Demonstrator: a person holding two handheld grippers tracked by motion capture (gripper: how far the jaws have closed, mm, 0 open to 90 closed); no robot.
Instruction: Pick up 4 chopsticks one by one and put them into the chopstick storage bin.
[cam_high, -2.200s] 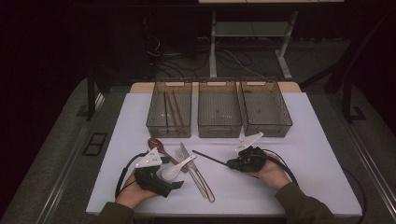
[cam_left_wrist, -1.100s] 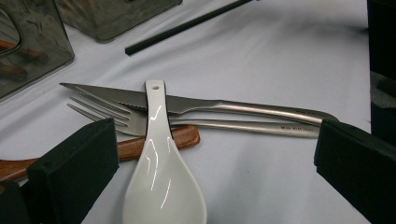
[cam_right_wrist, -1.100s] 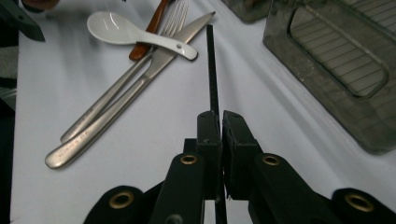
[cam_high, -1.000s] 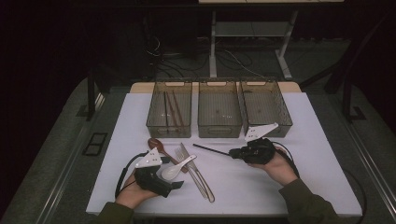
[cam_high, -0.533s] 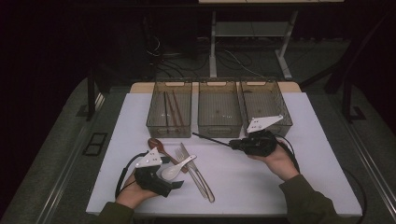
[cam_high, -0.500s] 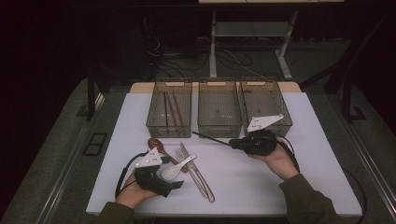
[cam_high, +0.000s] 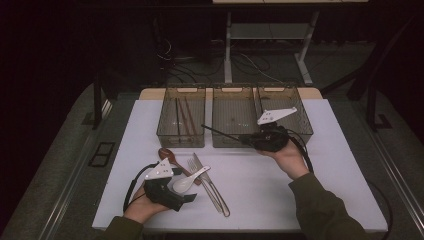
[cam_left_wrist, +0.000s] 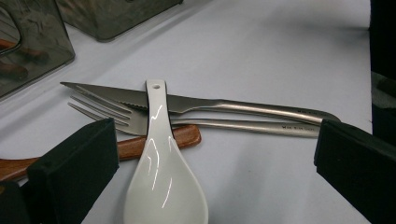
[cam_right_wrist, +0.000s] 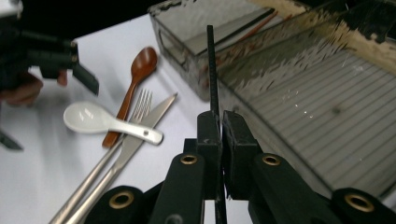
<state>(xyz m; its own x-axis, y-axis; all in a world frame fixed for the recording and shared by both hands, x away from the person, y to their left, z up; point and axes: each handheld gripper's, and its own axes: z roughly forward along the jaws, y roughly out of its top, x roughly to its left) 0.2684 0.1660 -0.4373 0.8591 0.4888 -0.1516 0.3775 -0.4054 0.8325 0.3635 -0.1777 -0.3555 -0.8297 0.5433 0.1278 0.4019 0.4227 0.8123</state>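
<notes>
A white tabletop is set in a dark room. At left, the left claw is spread around a white ceramic spoon lying across knife and fork, seemingly for pickup. At right, a black chopstick is pinched in the right claw, aimed toward the left bin where chopsticks are kept.

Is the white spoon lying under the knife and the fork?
No, in the left gripper view the white spoon lies on top, its handle crossing over the knife and the fork.
</notes>
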